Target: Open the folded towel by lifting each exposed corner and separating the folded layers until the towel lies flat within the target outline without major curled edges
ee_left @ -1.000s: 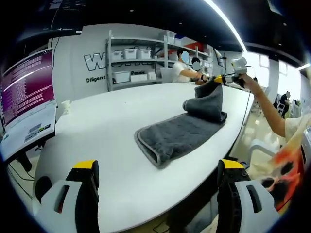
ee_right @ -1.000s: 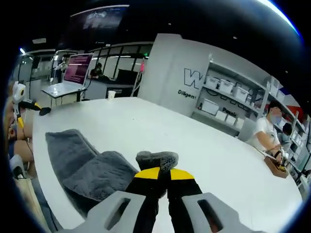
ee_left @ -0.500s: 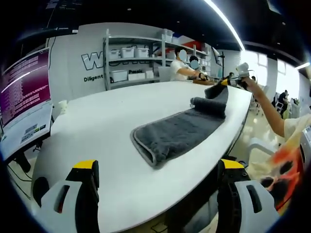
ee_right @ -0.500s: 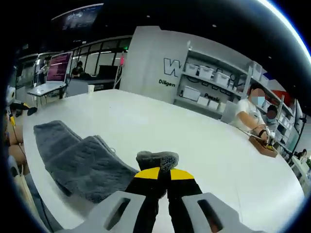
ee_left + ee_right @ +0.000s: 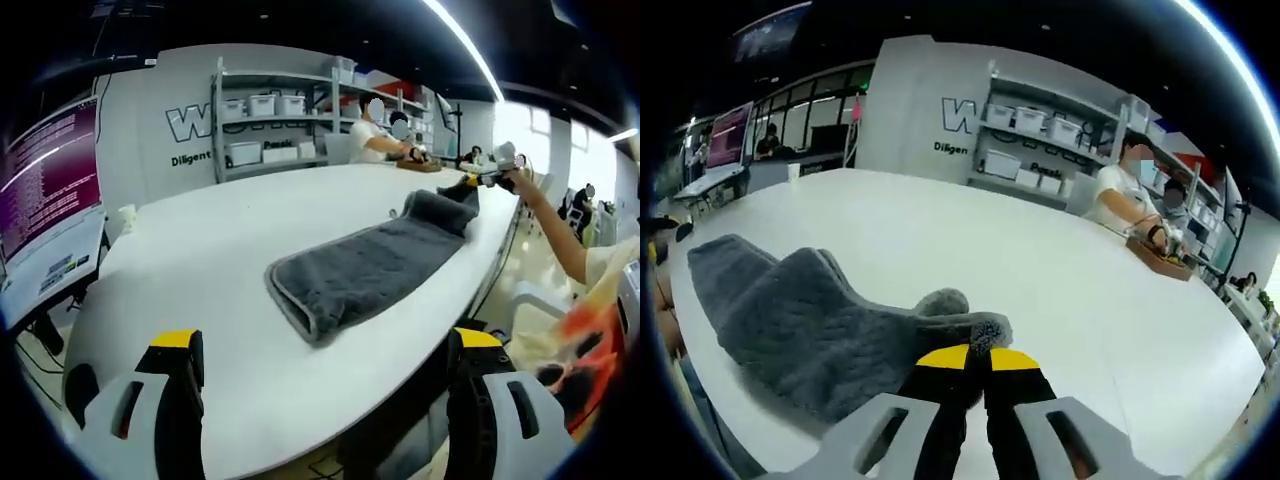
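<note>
Grey towel (image 5: 365, 269) on white table (image 5: 220, 240)

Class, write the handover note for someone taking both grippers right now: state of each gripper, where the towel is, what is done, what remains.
Right gripper: shut on a corner of the grey towel, at the towel's far end.
Left gripper: open, holding nothing, short of the towel's near end.
Towel: stretched along the white table near its edge; near end looks flat, the held end humps up.
Done: most layers separated.
Left: lay the held end down, smooth edges. No target outline is visible.
</note>
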